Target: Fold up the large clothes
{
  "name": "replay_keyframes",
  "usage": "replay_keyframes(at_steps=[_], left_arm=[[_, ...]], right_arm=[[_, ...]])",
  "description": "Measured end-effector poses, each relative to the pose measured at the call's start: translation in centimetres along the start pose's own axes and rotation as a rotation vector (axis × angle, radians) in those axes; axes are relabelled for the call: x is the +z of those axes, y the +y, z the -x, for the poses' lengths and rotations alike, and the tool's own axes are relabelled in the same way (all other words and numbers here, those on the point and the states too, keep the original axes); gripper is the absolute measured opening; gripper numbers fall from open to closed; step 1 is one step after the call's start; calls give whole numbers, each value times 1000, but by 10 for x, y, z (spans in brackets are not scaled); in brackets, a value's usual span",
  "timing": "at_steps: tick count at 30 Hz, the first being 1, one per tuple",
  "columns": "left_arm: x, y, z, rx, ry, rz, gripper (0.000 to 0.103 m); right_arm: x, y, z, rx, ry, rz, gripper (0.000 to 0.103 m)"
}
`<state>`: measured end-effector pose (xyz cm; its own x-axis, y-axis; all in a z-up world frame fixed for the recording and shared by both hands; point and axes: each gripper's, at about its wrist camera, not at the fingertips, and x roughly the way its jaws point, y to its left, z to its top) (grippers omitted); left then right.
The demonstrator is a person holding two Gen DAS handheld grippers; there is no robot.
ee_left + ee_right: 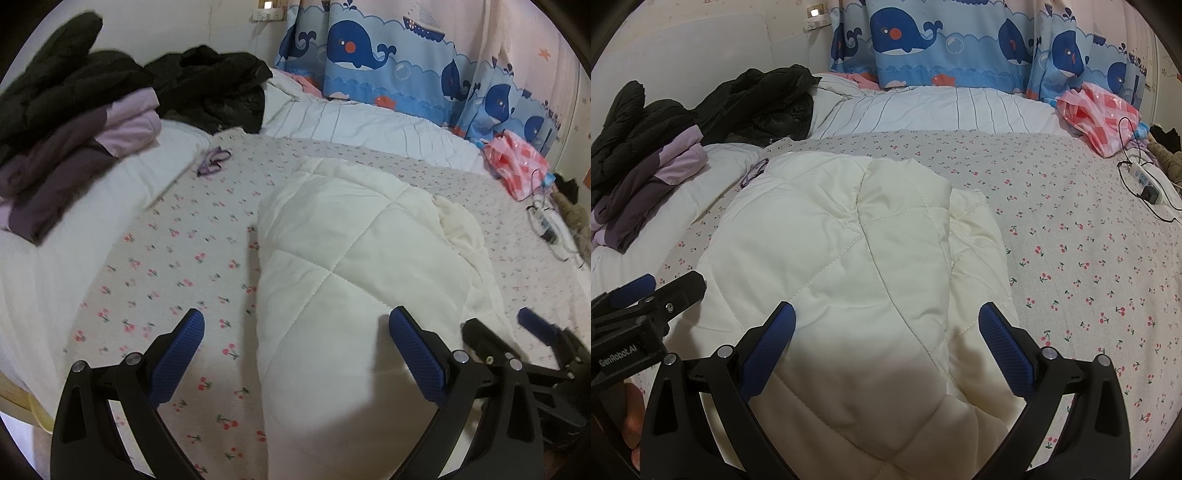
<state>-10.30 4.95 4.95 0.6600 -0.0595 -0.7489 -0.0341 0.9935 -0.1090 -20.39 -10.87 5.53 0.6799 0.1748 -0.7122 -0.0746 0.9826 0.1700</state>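
A cream quilted padded coat [343, 258] lies folded lengthwise on the cherry-print bedsheet [166, 258]. It also shows in the right wrist view [849, 251]. My left gripper [295, 325] is open and empty, just above the coat's near left edge. My right gripper [886, 317] is open and empty over the coat's near end. The right gripper shows at the right edge of the left wrist view [509, 332]. The left gripper shows at the left edge of the right wrist view [661, 288].
A pile of black and purple clothes [74, 122] sits on a white pillow at the left. A purple hair tie [212, 160] lies near it. A striped duvet [369, 122], a pink bag [517, 166], a power strip [1145, 184] and a whale curtain [388, 55] lie beyond.
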Motion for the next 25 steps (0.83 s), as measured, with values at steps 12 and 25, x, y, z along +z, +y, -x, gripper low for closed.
replay_keyframes(at_steps=[12, 25], left_arm=[[-2, -3, 13, -31, -87, -5, 96], [-2, -5, 3, 13, -25, -18, 96]], right_arm=[[-3, -1, -3, -4, -6, 5, 96], [-4, -1, -3, -6, -7, 4, 96]])
